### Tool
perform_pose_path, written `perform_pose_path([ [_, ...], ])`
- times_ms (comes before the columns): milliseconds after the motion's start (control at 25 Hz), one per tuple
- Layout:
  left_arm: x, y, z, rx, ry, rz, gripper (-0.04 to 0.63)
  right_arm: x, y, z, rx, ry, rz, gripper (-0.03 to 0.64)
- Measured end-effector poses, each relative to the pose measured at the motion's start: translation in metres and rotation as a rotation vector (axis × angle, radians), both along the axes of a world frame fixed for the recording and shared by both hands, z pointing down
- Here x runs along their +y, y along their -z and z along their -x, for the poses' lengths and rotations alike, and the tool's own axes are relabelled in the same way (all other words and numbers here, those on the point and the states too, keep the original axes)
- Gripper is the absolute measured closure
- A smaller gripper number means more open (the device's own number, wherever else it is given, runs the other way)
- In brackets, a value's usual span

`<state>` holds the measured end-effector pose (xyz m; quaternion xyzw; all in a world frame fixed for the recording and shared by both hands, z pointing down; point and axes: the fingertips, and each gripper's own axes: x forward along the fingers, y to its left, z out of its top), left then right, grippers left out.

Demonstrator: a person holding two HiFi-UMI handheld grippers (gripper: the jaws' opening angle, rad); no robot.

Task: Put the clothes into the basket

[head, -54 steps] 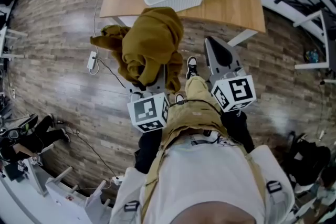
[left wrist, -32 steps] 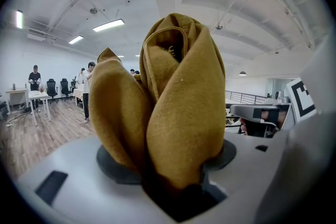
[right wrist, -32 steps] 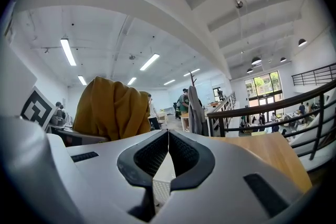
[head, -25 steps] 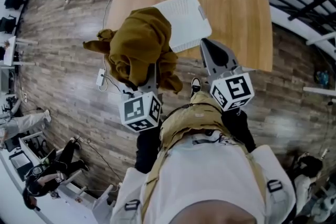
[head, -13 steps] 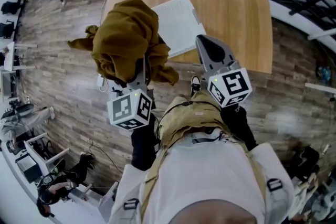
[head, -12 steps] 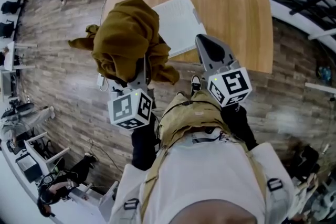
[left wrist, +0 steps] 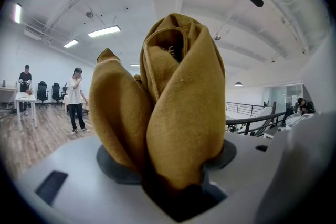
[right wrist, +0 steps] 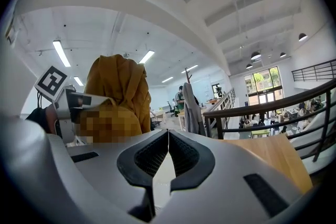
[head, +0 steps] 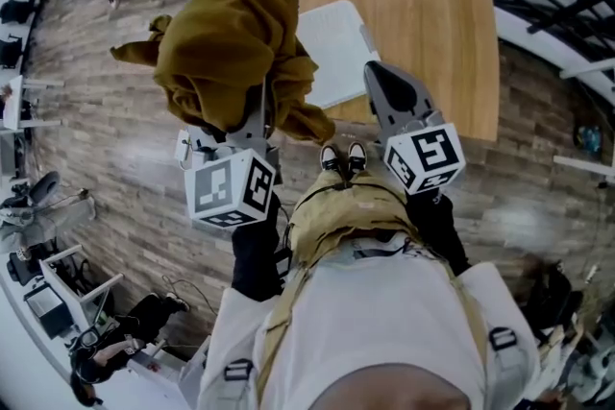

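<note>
**Garment aloft, basket yet to be filled**

The left gripper (head: 252,122) is clamped on a bunched mustard garment (head: 226,38), its jaws pressed on a thick fold that fills the left gripper view. From the head view, the cloth hangs clear of the floor (head: 115,110) at about 11 o'clock of the person, and its right edge covers the basket's 9 o'clock side. The white basket (head: 336,53) sits at 12 o'clock, near the front edge of the wooden table (head: 432,5); the part that shows holds nothing. The right gripper (head: 379,72), at 1 o'clock, carries nothing, its jaws closed tip to tip just at the basket's 3 o'clock side. By the look of things, the pick-up is done and the drop is not. The garment has yet to be carried towards 3 o'clock, over the rim, and released inside.
</note>
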<state>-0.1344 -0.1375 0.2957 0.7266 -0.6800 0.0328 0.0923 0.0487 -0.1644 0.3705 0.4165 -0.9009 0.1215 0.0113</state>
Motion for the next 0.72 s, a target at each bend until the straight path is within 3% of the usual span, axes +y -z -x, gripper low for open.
perform_pose_path([
  [480,-0.062,0.081,-0.011,-0.054,-0.155,-0.174,0.311,-0.022,0.004,0.01,0.017,-0.037,-0.012,0.595],
  [600,-0.08,0.067,-0.016,-0.072,-0.214,-0.162,0.31,-0.024,0.0,0.012,0.034,-0.048,0.005,0.595],
  [720,-0.098,0.025,-0.024,-0.107,-0.288,-0.076,0.31,-0.028,-0.007,0.012,0.052,-0.063,0.029,0.595],
])
